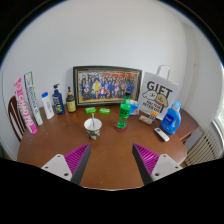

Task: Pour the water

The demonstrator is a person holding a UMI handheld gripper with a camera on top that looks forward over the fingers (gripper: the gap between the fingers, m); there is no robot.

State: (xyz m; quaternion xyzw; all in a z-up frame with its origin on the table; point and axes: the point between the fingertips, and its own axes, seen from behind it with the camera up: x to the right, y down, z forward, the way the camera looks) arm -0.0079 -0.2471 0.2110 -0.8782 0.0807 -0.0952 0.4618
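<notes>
A green bottle (124, 112) stands upright on the brown wooden table (110, 160), beyond my fingers and a little right of the middle. A pale cup (92, 126) with a dark straw-like stick in it stands to its left, also beyond the fingers. My gripper (112, 160) is open and empty; its pink pads (73, 158) are set wide apart over bare table, well short of both things.
A framed group photo (106, 84) leans on the wall at the back. White and dark bottles (48, 104) and tall boxes stand at the left. A "GIFT" bag (158, 98), a blue detergent bottle (172, 118) and a remote (162, 134) are at the right. A chair (14, 116) is far left.
</notes>
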